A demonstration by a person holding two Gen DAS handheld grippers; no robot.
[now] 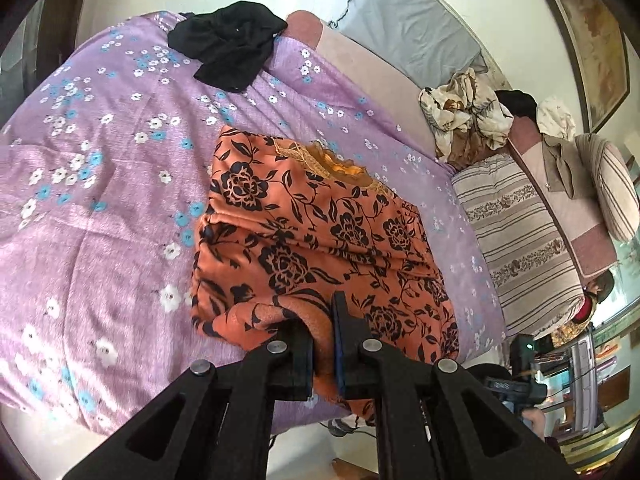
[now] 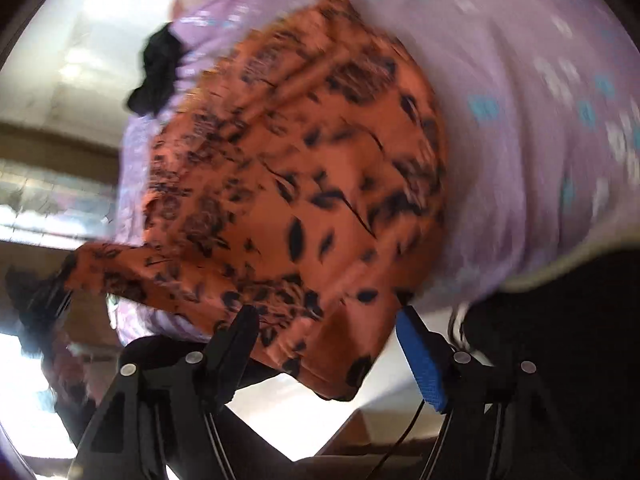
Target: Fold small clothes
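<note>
Right now my left gripper [image 1: 325, 334] is clenched on a bunched corner of the orange floral garment [image 1: 320, 232], the cloth pinched tight between its black fingers [image 1: 294, 354] and pulled up from the bed. Most of that garment lies partly folded on the lilac flowered bedsheet [image 1: 92, 184], near the front edge, with its lace-trimmed neckline [image 1: 324, 162] facing the far side. A crumpled black garment [image 1: 228, 46] sits well apart, close to the far edge of the sheet. Beyond the sheet I see a striped mattress [image 1: 516, 240], a grey pillow [image 1: 404, 26] and a heap of cream and brown cloth [image 1: 464, 116].

My right view is blurred. My right gripper [image 2: 326, 354] stands released, its jaws spread wide, the blue pad [image 2: 422, 364] on one finger clear of the fabric. The garment's near edge hangs between the fingers without being pinched. At the left of this view the other gripper holds the raised corner.
</note>
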